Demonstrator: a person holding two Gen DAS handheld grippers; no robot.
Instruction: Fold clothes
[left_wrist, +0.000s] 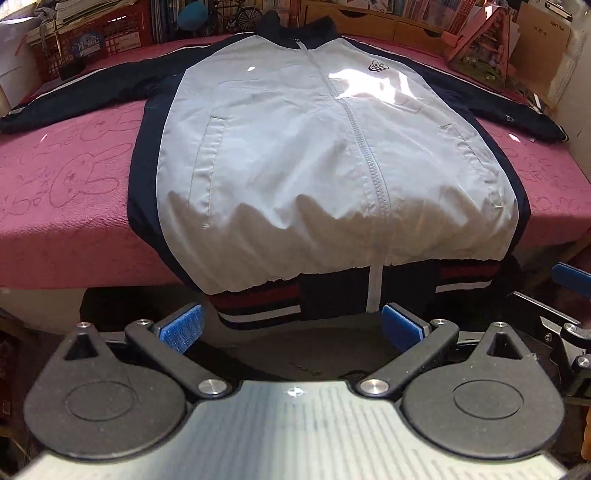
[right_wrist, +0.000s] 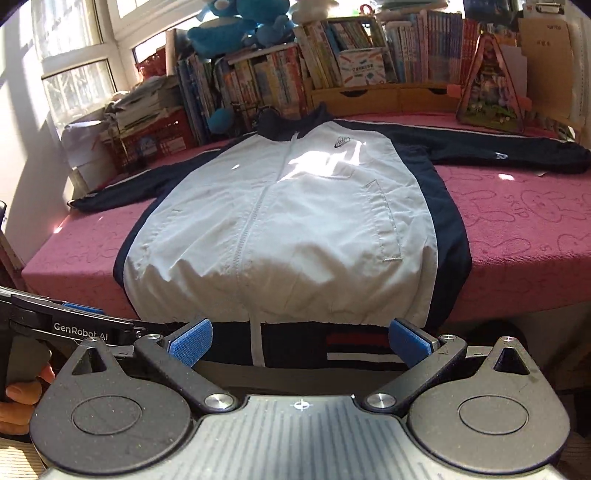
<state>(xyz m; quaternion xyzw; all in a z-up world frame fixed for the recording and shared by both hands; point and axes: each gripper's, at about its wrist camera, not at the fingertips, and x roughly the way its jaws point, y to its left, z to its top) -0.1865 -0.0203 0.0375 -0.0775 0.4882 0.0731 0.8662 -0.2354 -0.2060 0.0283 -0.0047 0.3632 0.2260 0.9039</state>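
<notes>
Gaping wide, two empty claws, left claw (left_wrist: 291, 325) and right claw (right_wrist: 301, 341), face one jacket (left_wrist: 314, 158) (zipped).

Jacket (left_wrist: 295, 155) flat on table (left_wrist: 74, 229), books (right_wrist: 258, 85) behind.

black claw (left_wrist: 291, 328) linkages, silver screws, blue fuzzy pads (left_wrist: 183, 326); ribbed grey body, "genrobot ai" lettering.

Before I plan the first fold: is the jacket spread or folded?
Spread: the jacket lies front-up, zipped, both sleeves stretched sideways, hem overhanging the table.
</notes>
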